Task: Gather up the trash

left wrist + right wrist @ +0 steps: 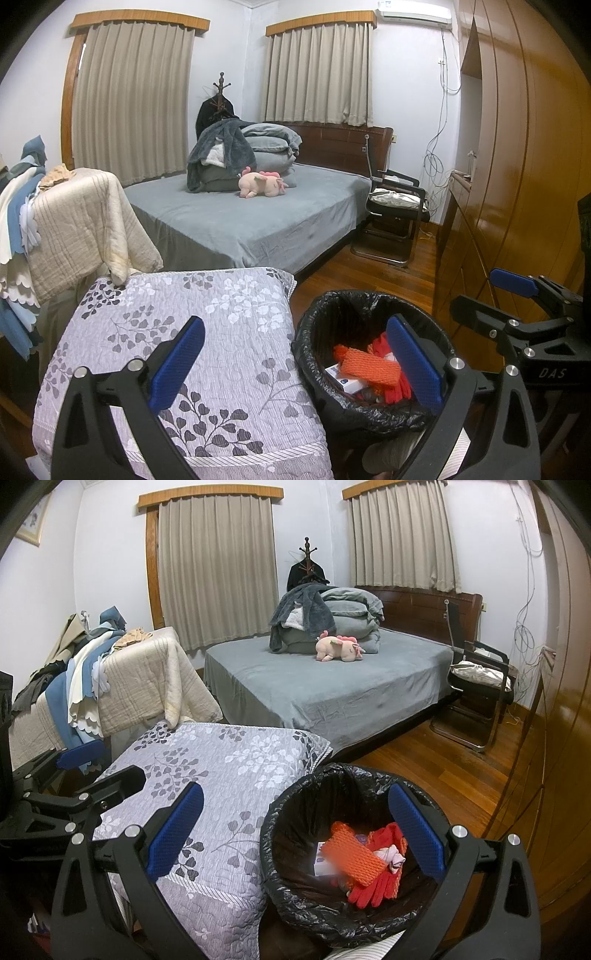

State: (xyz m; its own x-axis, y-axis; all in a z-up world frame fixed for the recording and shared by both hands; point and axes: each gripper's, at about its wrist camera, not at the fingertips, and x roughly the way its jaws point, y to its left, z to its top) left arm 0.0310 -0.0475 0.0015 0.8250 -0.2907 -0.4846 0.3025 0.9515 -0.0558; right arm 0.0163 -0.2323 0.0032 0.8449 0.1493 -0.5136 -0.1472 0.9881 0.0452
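Trash bin with black liner sits on the floor beside a floral quilt, holding orange foam netting and red gloves. Left claw and right claw both gape wide, empty.

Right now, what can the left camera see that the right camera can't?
Only the left view shows the air conditioner high on the wall, and the right gripper off to the side. Only the right view shows a picture frame on the wall, and the left gripper. Both show the bin with orange and red things inside, the leafy quilt, the bed and the pink plush. Both jaws are open.
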